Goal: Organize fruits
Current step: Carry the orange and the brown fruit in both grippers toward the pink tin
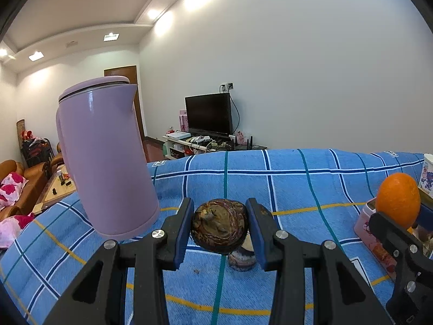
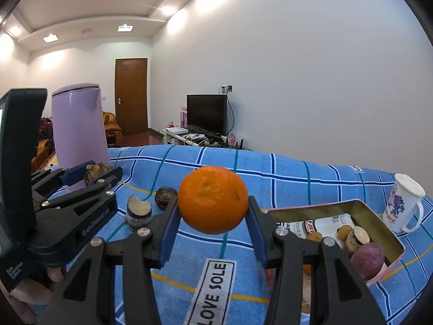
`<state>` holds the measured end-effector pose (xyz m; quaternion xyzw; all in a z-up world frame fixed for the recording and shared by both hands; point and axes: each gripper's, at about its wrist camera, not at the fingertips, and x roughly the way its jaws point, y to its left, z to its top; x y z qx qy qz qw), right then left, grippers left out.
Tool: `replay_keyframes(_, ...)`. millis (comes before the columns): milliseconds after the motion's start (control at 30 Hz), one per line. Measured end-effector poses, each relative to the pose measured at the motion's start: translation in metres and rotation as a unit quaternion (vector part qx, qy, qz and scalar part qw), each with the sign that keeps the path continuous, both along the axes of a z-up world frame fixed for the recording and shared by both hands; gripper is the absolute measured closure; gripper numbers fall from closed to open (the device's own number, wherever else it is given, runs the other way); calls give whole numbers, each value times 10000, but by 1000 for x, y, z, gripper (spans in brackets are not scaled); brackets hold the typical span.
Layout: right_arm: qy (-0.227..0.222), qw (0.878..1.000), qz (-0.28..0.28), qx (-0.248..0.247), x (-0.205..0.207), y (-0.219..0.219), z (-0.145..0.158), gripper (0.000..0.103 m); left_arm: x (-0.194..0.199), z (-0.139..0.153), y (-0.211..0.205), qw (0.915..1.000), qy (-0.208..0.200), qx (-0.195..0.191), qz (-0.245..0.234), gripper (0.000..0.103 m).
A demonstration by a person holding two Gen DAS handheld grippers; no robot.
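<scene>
My left gripper (image 1: 219,226) is shut on a brown wrinkled round fruit (image 1: 219,226), held above the blue checked cloth; both show in the right wrist view, gripper (image 2: 92,173) and fruit (image 2: 98,170), at the left. My right gripper (image 2: 213,211) is shut on an orange (image 2: 213,199), held above the cloth just left of the pink tin box (image 2: 389,265); the orange also shows in the left wrist view (image 1: 397,200). The box holds a purple-red fruit (image 2: 368,260), a cut fruit and small yellow fruits. A cut dark fruit (image 2: 138,211) and a dark round fruit (image 2: 165,197) lie on the cloth.
A tall lilac kettle (image 1: 105,157) stands on the cloth at the left, close behind my left gripper. A white printed mug (image 2: 403,205) stands behind the tin box at the right. Beyond the cloth's far edge are a TV, a stand, a sofa and a door.
</scene>
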<state>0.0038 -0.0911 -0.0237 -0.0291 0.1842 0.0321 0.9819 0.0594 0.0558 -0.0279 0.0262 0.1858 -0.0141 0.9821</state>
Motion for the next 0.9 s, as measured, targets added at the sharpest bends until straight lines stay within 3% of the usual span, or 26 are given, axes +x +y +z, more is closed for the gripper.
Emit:
replay_keyframes(467,-48,10000,-34,-33,-18,-16,2,53,-20,2,-13,10000,-64,65,-5,61)
replay_keyframes(900,-77,9999,-87,-4,-27,-35,3,53,-26,1,-29,9998,149,-44,-91,61)
